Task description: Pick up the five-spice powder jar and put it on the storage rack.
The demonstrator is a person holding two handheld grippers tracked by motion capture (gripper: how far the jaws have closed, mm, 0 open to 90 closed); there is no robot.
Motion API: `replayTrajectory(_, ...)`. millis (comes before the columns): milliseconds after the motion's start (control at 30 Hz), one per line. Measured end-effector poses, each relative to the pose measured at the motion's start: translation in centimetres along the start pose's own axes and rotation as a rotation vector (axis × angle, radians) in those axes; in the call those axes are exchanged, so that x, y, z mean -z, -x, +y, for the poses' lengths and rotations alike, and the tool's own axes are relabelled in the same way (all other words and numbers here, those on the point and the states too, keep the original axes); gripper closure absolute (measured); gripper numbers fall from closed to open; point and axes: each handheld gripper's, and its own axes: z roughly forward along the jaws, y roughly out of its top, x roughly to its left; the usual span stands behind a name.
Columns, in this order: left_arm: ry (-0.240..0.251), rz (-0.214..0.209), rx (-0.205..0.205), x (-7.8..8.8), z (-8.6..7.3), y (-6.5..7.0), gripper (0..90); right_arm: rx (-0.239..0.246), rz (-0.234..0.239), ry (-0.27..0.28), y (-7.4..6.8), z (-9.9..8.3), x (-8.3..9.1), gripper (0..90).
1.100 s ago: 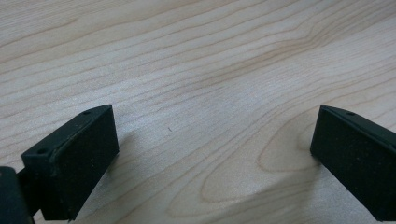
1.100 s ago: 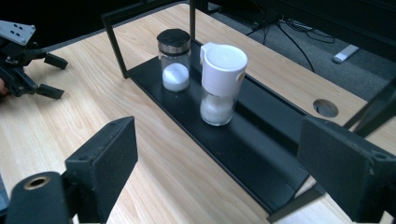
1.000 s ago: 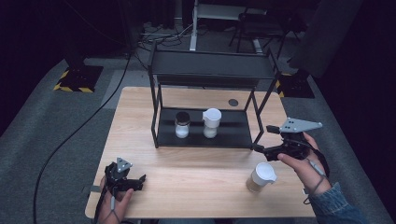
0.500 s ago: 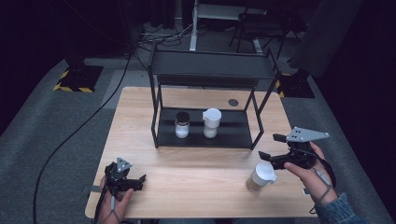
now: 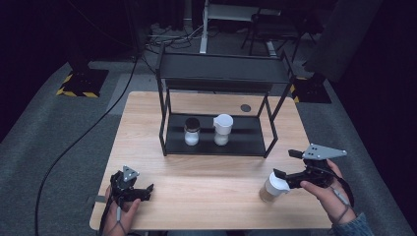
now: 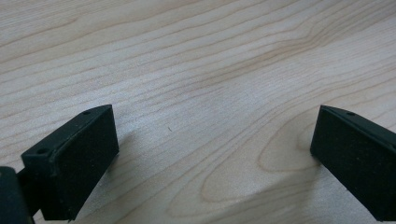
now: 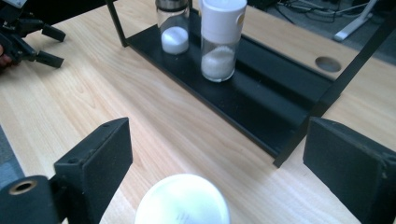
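Observation:
A jar with a white lid (image 5: 273, 188) and brownish contents stands on the wooden table (image 5: 206, 187) at the front right. My right gripper (image 5: 285, 163) hovers just right of and above it. Its jaws have just been opening and stand wide. In the right gripper view the white lid (image 7: 182, 206) sits low between the jaws, and neither pad touches it. My left gripper (image 5: 147, 191) rests at the front left, open over bare wood (image 6: 212, 154), with nothing between its jaws.
A black two-tier rack (image 5: 223, 69) stands at the table's middle back. Its lower shelf (image 7: 261, 93) holds a black-lidded jar (image 5: 192, 132) and a white-lidded jar (image 5: 222, 129), both with white contents. A round hole (image 5: 245, 107) lies behind the rack.
My right gripper has moved toward the front right and sunk lower beside the white-lidded jar, which has stayed in place. Its jaws stand wider. The left gripper has not moved.

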Motion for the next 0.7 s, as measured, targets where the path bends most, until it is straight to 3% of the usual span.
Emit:
replayTrajectory(400,0.000,0.000,0.000,0.0,0.0,0.0,0.5,-0.031,0.004,-0.002,0.0,-2.1,-0.4,8.2)
replayTrajectory(700,0.000,0.000,0.000,0.0,0.0,0.0,0.5,-0.022,0.009,-0.008,-0.4,-3.2,-0.6,8.3)
